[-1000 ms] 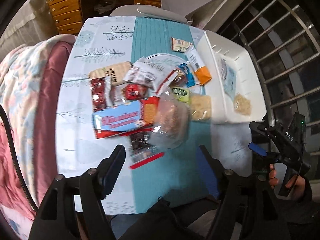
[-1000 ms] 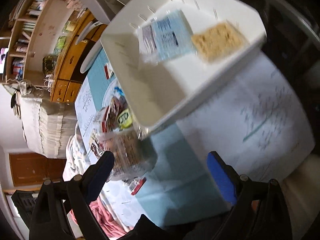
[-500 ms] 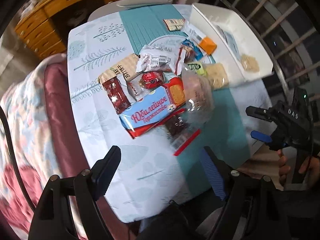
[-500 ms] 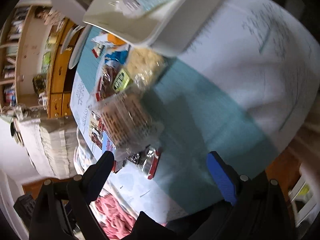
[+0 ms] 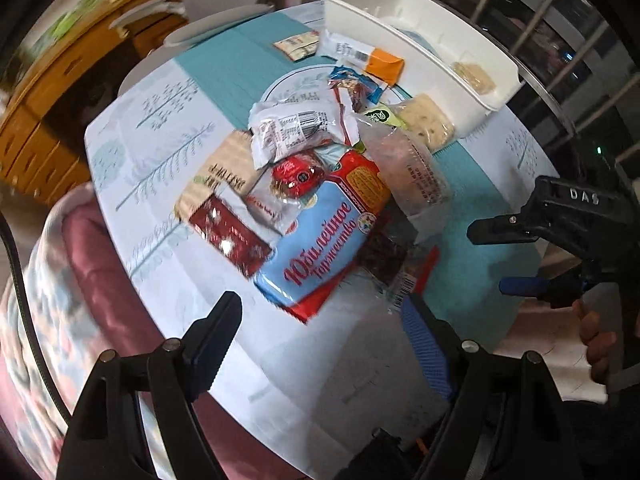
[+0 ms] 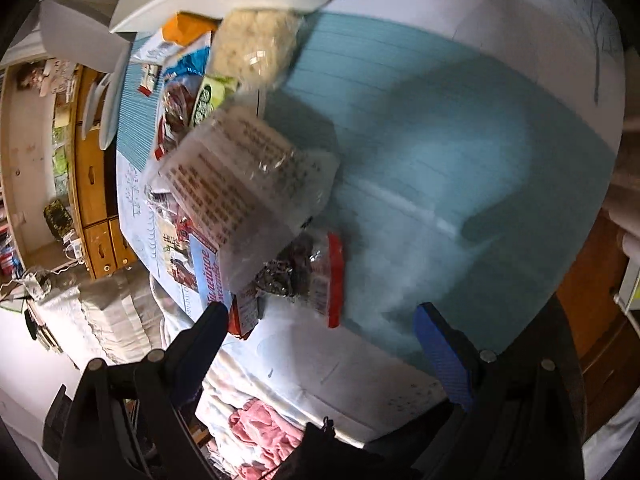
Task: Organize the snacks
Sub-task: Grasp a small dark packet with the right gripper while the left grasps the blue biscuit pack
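A pile of snack packets lies mid-table: a blue and red biscuit pack (image 5: 320, 240), a dark red bar (image 5: 228, 236), a clear bag of wafers (image 5: 412, 176) (image 6: 244, 188), a pale cracker pack (image 5: 428, 120) (image 6: 256, 44) and a small red-edged packet (image 5: 404, 268) (image 6: 316, 276). A white tray (image 5: 436, 52) at the far right holds a cracker (image 5: 474, 76). My left gripper (image 5: 320, 336) is open and empty above the near table edge. My right gripper (image 6: 320, 328) is open and empty, near the red-edged packet; it also shows in the left wrist view (image 5: 492, 260).
The table (image 5: 224, 60) has a teal and white cloth. A red chair with a floral blanket (image 5: 48, 280) stands at the left. A grey chair (image 5: 216, 28) and wooden drawers (image 5: 36, 132) are beyond. Window bars (image 5: 560, 60) are at the right.
Both grippers have moved closer to the snack pile and lower. The right gripper has swung away from the white tray towards the wafer bag and the red-edged packet. Both stay open.
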Action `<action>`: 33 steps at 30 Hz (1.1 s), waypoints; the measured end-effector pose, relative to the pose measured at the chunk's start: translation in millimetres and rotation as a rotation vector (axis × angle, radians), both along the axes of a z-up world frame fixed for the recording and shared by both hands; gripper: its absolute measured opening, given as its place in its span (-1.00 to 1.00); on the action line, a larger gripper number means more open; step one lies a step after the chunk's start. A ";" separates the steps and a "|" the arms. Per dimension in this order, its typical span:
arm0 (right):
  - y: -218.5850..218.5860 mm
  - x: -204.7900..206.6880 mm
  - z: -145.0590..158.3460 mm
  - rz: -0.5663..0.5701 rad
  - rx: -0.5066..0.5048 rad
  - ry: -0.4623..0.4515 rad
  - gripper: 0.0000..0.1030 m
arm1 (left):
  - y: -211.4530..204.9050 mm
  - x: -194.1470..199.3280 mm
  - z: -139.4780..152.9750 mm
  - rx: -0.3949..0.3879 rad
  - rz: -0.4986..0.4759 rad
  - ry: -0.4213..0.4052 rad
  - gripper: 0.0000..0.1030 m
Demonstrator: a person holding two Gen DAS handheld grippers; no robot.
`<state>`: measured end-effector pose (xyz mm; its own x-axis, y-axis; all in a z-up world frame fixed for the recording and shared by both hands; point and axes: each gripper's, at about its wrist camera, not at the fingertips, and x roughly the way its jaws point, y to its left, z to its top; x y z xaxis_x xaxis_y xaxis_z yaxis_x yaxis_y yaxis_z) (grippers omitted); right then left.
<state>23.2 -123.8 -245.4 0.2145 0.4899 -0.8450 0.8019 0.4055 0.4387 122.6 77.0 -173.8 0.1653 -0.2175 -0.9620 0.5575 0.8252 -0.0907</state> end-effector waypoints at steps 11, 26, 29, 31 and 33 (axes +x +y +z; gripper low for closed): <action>31.0 18.3 -26.3 -0.088 0.056 0.069 0.45 | -2.6 15.9 -44.1 -0.033 -0.142 -0.007 0.56; 40.0 27.0 -46.7 -0.206 0.081 0.136 0.07 | -21.0 34.7 -80.2 0.003 -0.203 0.006 0.47; 39.8 34.2 -46.9 -0.207 0.069 0.154 0.07 | -22.6 36.9 -84.6 -0.001 -0.204 0.019 0.44; 39.4 37.1 -47.3 -0.201 0.057 0.171 0.06 | -25.7 37.6 -87.2 0.002 -0.207 0.022 0.43; 39.9 41.2 -48.1 -0.186 0.038 0.189 0.01 | -28.1 38.0 -90.0 0.008 -0.208 0.024 0.42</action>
